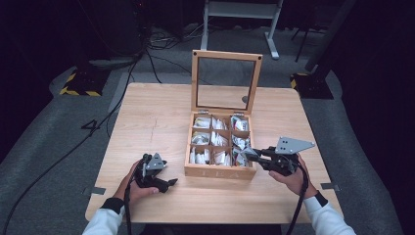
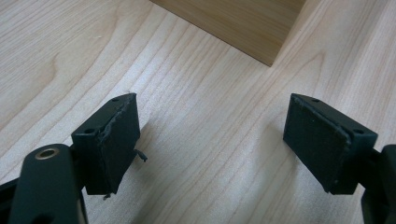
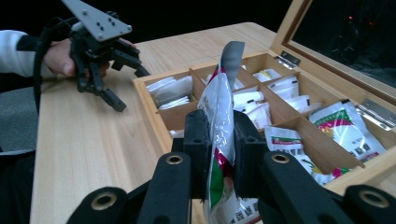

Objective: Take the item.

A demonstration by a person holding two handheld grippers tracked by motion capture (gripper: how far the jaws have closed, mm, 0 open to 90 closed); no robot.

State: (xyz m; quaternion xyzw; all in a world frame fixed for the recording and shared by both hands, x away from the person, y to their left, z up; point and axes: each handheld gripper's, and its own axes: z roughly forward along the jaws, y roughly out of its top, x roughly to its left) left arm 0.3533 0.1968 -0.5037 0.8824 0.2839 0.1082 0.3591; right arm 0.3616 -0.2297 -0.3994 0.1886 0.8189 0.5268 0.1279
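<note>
A wooden tea box point(image 1: 220, 170) stands open in the middle of the table, its glass lid point(image 1: 225, 82) upright and its compartments full of sachets. My right gripper point(image 1: 250, 153) is shut on a red, green and white tea sachet point(image 3: 219, 116), held upright over the box's near right corner point(image 3: 373, 172). My left gripper point(image 1: 171, 183) rests on the table left of the box, held by a hand. Its jaws stand open over bare wood point(image 2: 210, 135), with nothing between the pads point(image 2: 116, 144). The left gripper point(image 3: 122, 83) also appears beyond the box in the right gripper view.
Several white and coloured sachets point(image 3: 348, 126) lie in the box compartments. The box's front left corner point(image 2: 271, 58) is just ahead of the left jaws. Cables point(image 1: 73, 152) trail over the grey floor, and a white metal stand point(image 1: 240, 14) is behind the table.
</note>
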